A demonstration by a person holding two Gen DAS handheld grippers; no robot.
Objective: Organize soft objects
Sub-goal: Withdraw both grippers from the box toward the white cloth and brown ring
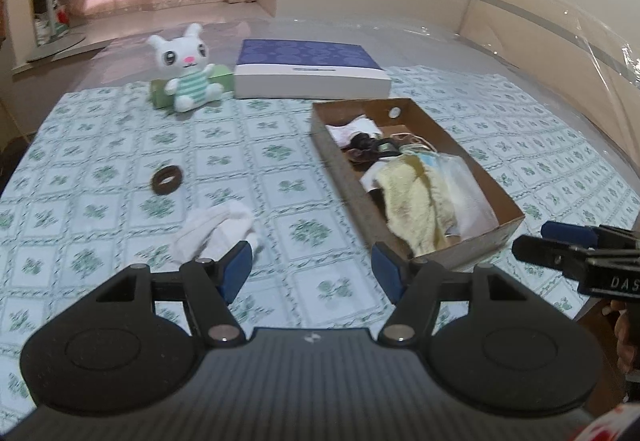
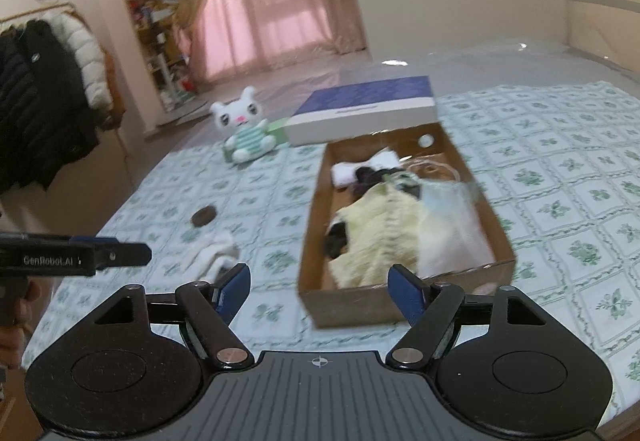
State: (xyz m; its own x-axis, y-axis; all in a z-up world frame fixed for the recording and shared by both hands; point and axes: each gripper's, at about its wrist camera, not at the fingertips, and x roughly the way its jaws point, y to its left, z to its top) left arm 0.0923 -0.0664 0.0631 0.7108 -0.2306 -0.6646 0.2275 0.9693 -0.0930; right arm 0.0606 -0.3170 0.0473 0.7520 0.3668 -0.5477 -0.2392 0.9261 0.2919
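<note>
A brown cardboard box (image 1: 340, 165) (image 2: 312, 209) on the patterned cloth holds a yellow towel (image 1: 416, 205) (image 2: 376, 237), a white cloth, dark items and a clear bag. A crumpled white cloth (image 1: 216, 229) (image 2: 212, 249) and a brown ring (image 1: 167, 180) (image 2: 203, 216) lie loose on the cloth left of the box. A white plush bunny (image 1: 188, 69) (image 2: 244, 133) sits at the back. My left gripper (image 1: 312, 269) is open and empty, just behind the white cloth. My right gripper (image 2: 320, 289) is open and empty at the box's near end; it also shows in the left wrist view (image 1: 548, 241).
A blue-topped white box (image 1: 312, 71) (image 2: 364, 109) lies behind the cardboard box. A green box (image 1: 160, 93) stands behind the bunny. The surface is a bed with a green-patterned cloth (image 1: 100, 161). Coats (image 2: 40, 81) hang at the left.
</note>
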